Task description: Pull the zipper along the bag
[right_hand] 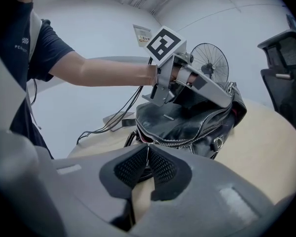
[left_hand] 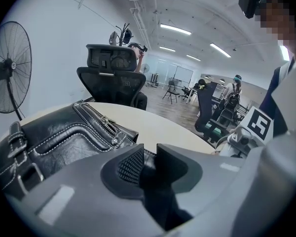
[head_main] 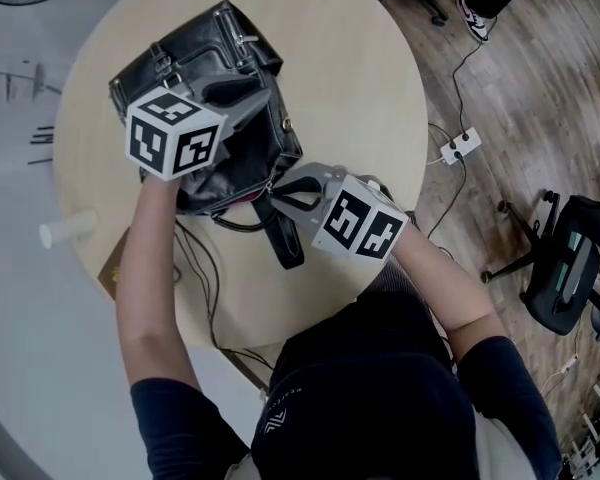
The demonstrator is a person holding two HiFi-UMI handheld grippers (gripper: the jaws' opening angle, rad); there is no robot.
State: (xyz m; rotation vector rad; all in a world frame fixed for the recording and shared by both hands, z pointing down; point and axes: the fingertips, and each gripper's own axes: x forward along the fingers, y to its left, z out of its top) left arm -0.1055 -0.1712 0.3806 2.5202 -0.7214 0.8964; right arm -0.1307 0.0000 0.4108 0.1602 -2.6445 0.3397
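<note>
Tension matters: our left gripper [left_hand: 149, 154] clamps the black leather bag [head_main: 200, 53] steady on the round beige table [head_main: 360, 88] so our right gripper [right_hand: 148, 149], pinching the small metal zipper pull [right_hand: 147, 143], can drag it.

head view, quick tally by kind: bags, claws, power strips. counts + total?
Black leather bag: 1
Handheld two-jaw claws: 2 (left claw clamped on the bag's rim, right claw pinching the metal zipper pull)
White power strip: 1
Total: 4
</note>
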